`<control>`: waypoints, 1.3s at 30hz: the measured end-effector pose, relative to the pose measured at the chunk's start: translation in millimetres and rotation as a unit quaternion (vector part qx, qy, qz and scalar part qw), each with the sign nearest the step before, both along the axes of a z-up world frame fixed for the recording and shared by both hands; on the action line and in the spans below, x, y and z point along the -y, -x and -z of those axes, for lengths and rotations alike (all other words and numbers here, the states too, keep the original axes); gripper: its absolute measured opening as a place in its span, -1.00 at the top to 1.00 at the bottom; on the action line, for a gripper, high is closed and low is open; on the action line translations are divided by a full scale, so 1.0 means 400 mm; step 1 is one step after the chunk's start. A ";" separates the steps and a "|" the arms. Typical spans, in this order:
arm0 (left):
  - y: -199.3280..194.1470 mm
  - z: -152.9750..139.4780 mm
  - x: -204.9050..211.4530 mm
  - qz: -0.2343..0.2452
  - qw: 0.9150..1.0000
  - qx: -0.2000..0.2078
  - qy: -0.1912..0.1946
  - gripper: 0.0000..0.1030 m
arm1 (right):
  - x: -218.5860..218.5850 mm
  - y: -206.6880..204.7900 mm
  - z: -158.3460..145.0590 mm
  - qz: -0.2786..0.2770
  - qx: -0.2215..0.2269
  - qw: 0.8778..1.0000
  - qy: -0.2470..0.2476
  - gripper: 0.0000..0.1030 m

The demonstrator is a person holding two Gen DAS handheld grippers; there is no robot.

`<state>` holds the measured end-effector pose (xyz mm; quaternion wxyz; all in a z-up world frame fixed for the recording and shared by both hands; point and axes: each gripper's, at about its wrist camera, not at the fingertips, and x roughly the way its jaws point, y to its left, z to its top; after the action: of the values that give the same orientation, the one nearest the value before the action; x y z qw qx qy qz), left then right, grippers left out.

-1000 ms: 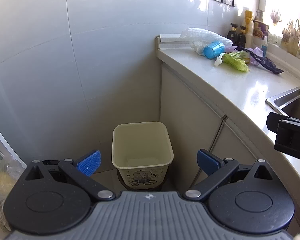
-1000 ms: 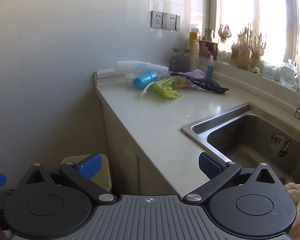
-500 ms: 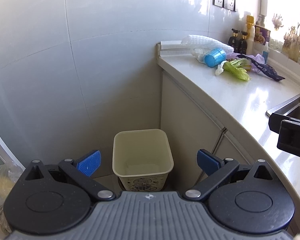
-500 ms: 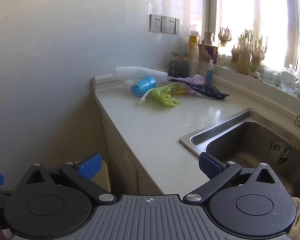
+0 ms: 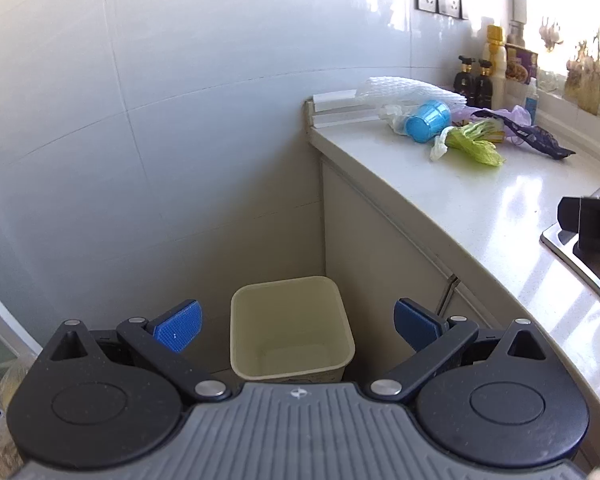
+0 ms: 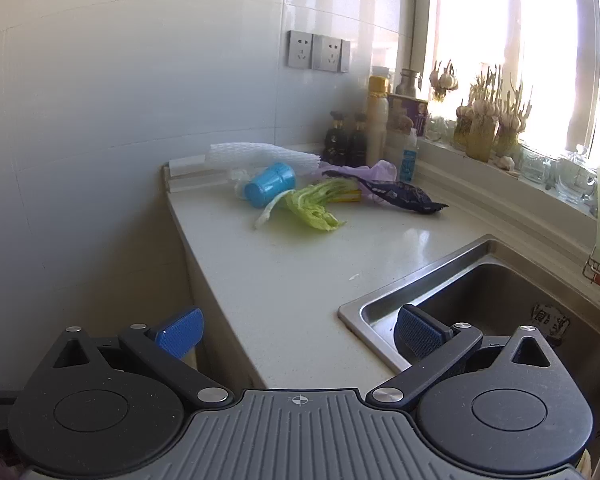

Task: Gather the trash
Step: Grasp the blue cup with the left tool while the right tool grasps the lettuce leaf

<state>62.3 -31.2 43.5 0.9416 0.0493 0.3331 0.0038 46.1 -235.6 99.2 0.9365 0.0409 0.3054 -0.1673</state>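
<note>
Both grippers are spread and hold nothing. The left gripper [image 5: 296, 326] frames the bin [image 5: 290, 330] at lower centre, likely as the drop target; the right gripper [image 6: 298, 334] faces trash: cup [image 6: 270, 185], lettuce [image 6: 312, 206], wrapper [image 6: 400, 196] at centre on the table [image 6: 300, 272].

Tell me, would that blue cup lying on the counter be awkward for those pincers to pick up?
Probably a little. The blue cup lies on its side on the counter, so a nudge would likely roll it. It looks like thin plastic: light, perhaps slippery, and apt to flex if squeezed. The right gripper stands open and far off.
</note>
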 end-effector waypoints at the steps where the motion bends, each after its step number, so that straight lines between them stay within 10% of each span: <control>1: -0.012 0.000 0.006 0.013 1.000 0.002 0.001 -0.99 | 0.017 -0.020 -0.001 0.003 -0.008 1.000 -0.004 -1.00; 15: -0.249 -0.036 0.085 0.182 0.983 0.026 -0.007 -0.99 | 0.250 -0.342 0.057 -0.018 -0.062 0.993 -0.098 -0.99; 25: -0.468 -0.018 0.147 0.217 0.976 0.002 -0.011 -0.95 | 0.442 -0.511 0.094 -0.064 0.041 0.956 -0.283 -0.98; 28: -0.530 -0.011 0.171 0.245 0.969 0.027 -0.002 -0.90 | 0.448 -0.562 0.104 -0.067 0.026 0.960 -0.270 -0.96; 33: -0.637 0.007 0.207 0.277 0.960 0.048 0.025 -0.58 | 0.433 -0.651 0.142 -0.060 -0.013 0.973 -0.224 -0.59; 39: -0.710 0.017 0.233 0.305 0.948 0.071 0.059 -0.45 | 0.500 -0.722 0.195 -0.013 -0.019 0.952 -0.306 -0.31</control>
<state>346.2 -124.2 36.7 0.9202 0.0924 0.2343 -0.2997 335.0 -435.6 21.3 0.8754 0.3182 0.3599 -0.0540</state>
